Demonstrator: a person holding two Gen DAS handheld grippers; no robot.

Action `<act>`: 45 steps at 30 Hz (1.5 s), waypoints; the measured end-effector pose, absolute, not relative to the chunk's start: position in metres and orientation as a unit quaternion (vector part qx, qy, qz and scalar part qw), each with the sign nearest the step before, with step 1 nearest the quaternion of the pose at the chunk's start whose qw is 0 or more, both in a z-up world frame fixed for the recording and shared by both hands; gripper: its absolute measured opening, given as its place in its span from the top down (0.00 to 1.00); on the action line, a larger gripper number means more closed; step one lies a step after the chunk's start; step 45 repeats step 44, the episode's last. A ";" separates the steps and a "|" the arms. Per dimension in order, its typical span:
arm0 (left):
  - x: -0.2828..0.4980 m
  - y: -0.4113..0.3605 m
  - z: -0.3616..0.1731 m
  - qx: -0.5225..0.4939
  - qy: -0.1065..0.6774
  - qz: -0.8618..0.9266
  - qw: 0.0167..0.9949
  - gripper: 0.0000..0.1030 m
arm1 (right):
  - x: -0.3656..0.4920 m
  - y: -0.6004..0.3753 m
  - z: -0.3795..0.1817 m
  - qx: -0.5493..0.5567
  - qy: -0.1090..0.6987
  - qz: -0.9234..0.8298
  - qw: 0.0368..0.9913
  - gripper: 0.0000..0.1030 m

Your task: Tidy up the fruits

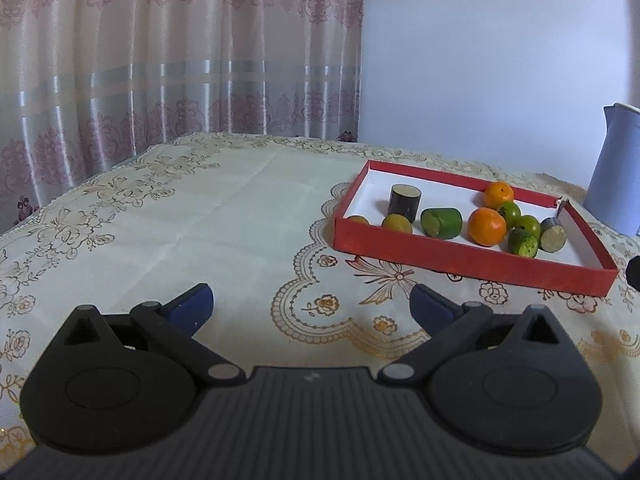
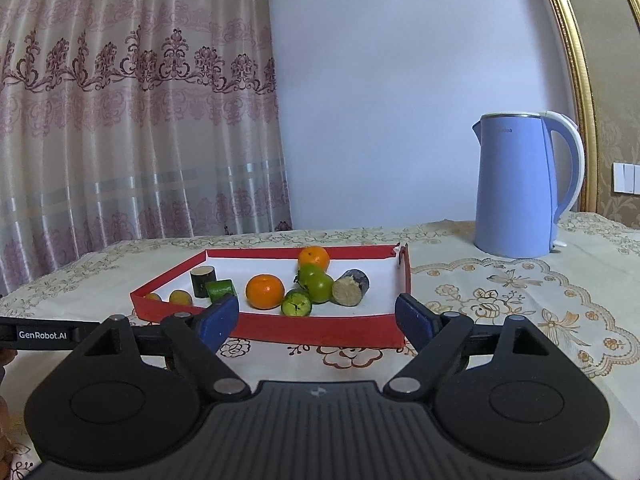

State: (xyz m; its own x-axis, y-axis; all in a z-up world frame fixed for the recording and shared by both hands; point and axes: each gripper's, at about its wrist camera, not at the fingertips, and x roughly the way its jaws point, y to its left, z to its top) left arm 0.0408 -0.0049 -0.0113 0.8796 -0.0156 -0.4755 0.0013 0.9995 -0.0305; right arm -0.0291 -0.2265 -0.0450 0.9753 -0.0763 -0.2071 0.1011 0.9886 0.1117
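I have both tongs over the table (image 1: 224, 208), which wears a cream cloth with a gold floral print. My left tongs (image 1: 312, 304) stand wide apart with only bare cloth between the blue pads, well short of the red tray (image 1: 460, 254), which lies ahead and to the right in that view. My right tongs (image 2: 316, 320) are also spread, nothing clamped between them, and sit just in front of the tray's near wall, pointing at its middle.

All the fruit I can see lies inside the tray on its white floor. One orange (image 2: 265, 291) sits near the centre, and a second orange (image 2: 314, 258) is close to the far wall. Between them are two green round fruits (image 2: 320, 286) touching each other, with a cut green fruit (image 2: 297, 303) just in front. A dark cylindrical piece with a pale cut face (image 2: 350, 287) lies on its side beside the green ones. Toward the left end stands an upright dark cylinder (image 2: 203, 282), a green block-shaped piece (image 2: 220, 289) next to it, and two small yellowish fruits (image 2: 180, 297) by the near-left corner.

A light blue kettle (image 2: 520, 188) stands on the table beyond the tray's right end, apart from it. A patterned curtain (image 2: 132, 120) hangs behind.
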 end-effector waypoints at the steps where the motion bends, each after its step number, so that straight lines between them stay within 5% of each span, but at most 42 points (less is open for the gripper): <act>1: 0.040 -0.005 -0.011 -0.014 0.245 -0.004 0.969 0.00 | -0.029 -0.226 -0.045 0.060 0.102 -0.045 0.992 0.17; 45: 0.033 -0.014 -0.012 0.020 0.225 0.006 0.974 0.00 | -0.029 -0.224 -0.045 0.058 0.100 -0.039 0.993 0.17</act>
